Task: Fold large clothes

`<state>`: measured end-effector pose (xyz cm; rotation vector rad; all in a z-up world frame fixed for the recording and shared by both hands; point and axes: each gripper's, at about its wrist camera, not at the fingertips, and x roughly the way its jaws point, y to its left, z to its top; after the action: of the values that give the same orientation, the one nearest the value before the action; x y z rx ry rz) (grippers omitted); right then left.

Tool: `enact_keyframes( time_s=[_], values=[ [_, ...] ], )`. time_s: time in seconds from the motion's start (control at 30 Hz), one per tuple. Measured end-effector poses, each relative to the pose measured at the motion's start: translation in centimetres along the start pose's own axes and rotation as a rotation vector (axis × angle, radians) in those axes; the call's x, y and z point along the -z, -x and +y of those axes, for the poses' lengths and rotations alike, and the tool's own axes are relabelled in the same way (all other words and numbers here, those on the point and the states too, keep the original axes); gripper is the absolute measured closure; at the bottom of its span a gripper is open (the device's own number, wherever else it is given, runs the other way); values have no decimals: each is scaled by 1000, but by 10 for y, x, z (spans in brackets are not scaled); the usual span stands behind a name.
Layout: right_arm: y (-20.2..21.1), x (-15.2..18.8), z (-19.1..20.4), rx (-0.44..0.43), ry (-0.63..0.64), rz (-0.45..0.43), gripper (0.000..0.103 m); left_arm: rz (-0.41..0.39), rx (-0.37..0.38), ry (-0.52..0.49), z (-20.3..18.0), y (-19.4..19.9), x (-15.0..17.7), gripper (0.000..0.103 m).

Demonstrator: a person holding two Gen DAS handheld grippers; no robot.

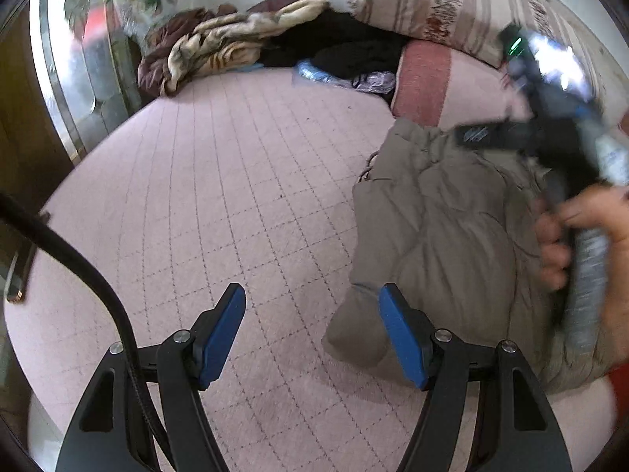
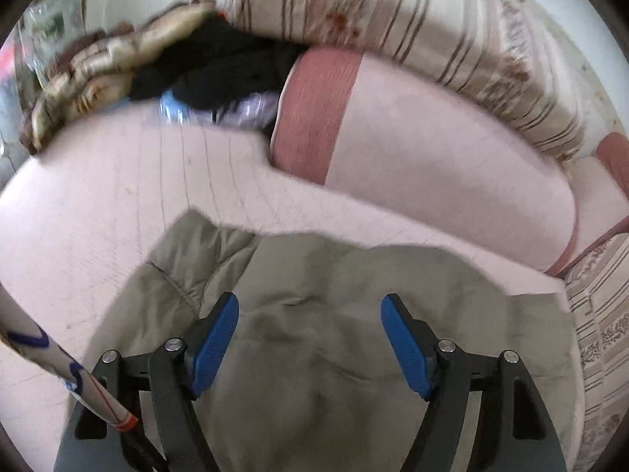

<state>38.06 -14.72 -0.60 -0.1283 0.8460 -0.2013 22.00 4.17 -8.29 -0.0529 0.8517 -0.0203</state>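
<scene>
Left gripper (image 1: 312, 334) spread wide, nothing between the blue pads, hovering over the pink quilted bedspread (image 1: 236, 181). Its right pad sits just beside the near-left corner of the khaki padded jacket (image 1: 444, 244), which lies bundled on the right of the bed. Right gripper (image 1: 523, 133) blurred at far right, a hand (image 1: 570, 236) round its handle, above the jacket.

Right wrist view: right gripper (image 2: 310, 338) also spread, empty, over the jacket (image 2: 322, 354), whose cloth fills the near half of the frame; contact unclear, appears apart.

Judgement: the bundle looks partly folded and lumpy. Best to pinch an outer edge at two well-separated corners, lift together, and lay flat before creasing; padded cloth likely springs back, so press it down.

Room: striped pillow (image 2: 393, 19) and pink bolster (image 2: 393, 126) along the far side; tiger-print blanket (image 1: 220, 43) and dark clothes (image 1: 346, 47) heaped far left; mirrored door (image 1: 74, 70) at left.
</scene>
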Motion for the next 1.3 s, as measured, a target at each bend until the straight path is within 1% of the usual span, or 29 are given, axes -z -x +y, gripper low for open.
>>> enact_keyframes(
  time_s=[0.1, 0.17, 0.27, 0.37, 0.43, 0.47, 0.5, 0.57, 0.63, 0.7, 0.73, 0.77, 0.8, 0.83, 0.87, 0.9, 0.93, 1.0, 1.07, 1.17, 1.2, 1.3],
  values=[
    [28, 10, -39, 34, -32, -35, 24, -20, -21, -26, -6, 8, 8, 33],
    [37, 23, -73, 96, -63, -32, 24, -18, -22, -30, -8, 9, 13, 33],
    [34, 47, -126, 191, -127, 3, 24, -11, -31, -37, -11, 9, 17, 33],
    [14, 72, -172, 251, -225, 63, 24, -9, -36, -46, -15, 10, 20, 33],
    [-3, 92, -193, 257, -267, 128, 24, -7, -36, -53, -19, 10, 21, 33],
    [-17, 103, -202, 252, -285, 181, 24, -8, -38, -57, -21, 9, 20, 33],
    [-28, 113, -210, 231, -309, 214, 24, -9, -40, -61, -23, 9, 20, 33],
    [-34, 128, -220, 197, -376, 225, 23, -10, -43, -63, -25, 10, 19, 33],
    [-36, 130, -223, 190, -406, 224, 20, -11, -38, -57, -28, 10, 18, 33],
    [-30, 127, -224, 209, -390, 217, 20, -11, -37, -61, -31, 10, 19, 33],
    [-23, 123, -224, 231, -382, 195, 22, -10, -38, -66, -32, 9, 18, 33],
    [-13, 118, -222, 272, -368, 143, 25, -9, -38, -71, -34, 9, 18, 33],
    [-3, 113, -219, 291, -355, 101, 28, -9, -36, -76, -36, 9, 18, 33],
    [5, 106, -215, 282, -342, 68, 30, -8, -34, -79, -38, 8, 18, 33],
    [7, 95, -210, 262, -333, 53, 32, -7, -31, -81, -40, 8, 18, 33],
    [10, 89, -207, 243, -328, 43, 39, -6, -27, -82, -42, 8, 18, 33],
    [10, 81, -203, 224, -323, 35, 40, -5, -22, -82, -44, 7, 17, 33],
    [0, 72, -196, 199, -304, 40, 41, 2, -13, -86, -47, 6, 16, 33],
    [-22, 65, -184, 183, -293, 71, 42, 3, -13, -101, -51, 6, 16, 33],
    [-67, 69, -179, 151, -319, 174, 42, -1, -18, -117, -52, 5, 15, 33],
    [-81, 73, -177, 156, -317, 201, 41, -2, -21, -116, -52, 4, 14, 33],
    [-94, 76, -173, 184, -304, 210, 33, 10, -13, -103, -46, 0, 11, 33]
  ],
)
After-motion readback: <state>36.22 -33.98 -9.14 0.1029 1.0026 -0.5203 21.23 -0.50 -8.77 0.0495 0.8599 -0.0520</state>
